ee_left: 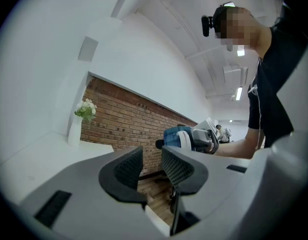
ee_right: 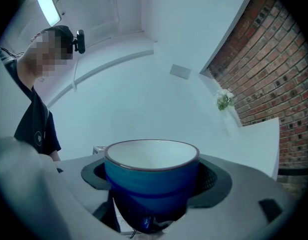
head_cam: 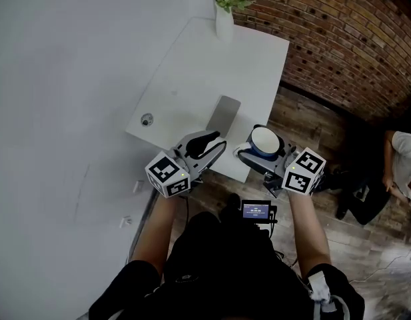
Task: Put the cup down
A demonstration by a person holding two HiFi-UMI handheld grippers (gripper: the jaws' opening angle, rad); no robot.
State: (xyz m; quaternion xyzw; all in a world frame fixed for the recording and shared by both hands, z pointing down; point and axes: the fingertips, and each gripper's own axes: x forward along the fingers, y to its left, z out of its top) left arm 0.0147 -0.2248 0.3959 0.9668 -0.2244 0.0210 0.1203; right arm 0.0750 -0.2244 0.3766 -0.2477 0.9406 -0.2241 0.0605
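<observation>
Cup, place: you hold the blue cup (head_cam: 264,141) in the right tongs (head_cam: 260,155), off the desk (head_cam: 192,79). Seen from above, it sits at the desk's near right corner, partly past the right edge and over the wooden floor (head_cam: 312,122). How high it is above the desk can't be told.

Head view only: shows the cup's position against the desk edge. Also shows a grey flat slab (head_cam: 224,115) lying near the near edge, just beyond the left tongs (head_cam: 215,143).

Right gripper view only: shows the white inside of the cup (ee_right: 152,176) and its dark rim. The blue wall darkens toward the base.

Left gripper view only: shows the cup (ee_left: 176,136) from the side, beyond the left tongs, with your right arm behind it.

White loop: one shows on the cup's side toward the left tongs in the head view and the left gripper view. The right gripper view does not show it.

Cup, axis: upright, mouth up, long axis vertical.

Right tongs (ee_right: 154,184): spread to the cup's width. One pad presses each side of the wall, below the rim.

Left tongs (ee_left: 151,166): a narrow gap between the pads, with nothing in it. Floor shows through the gap. They touch neither the cup nor the desk.

Vase: a white vase with flowers (head_cam: 224,19) stands at the desk's far edge, well apart from the cup.
</observation>
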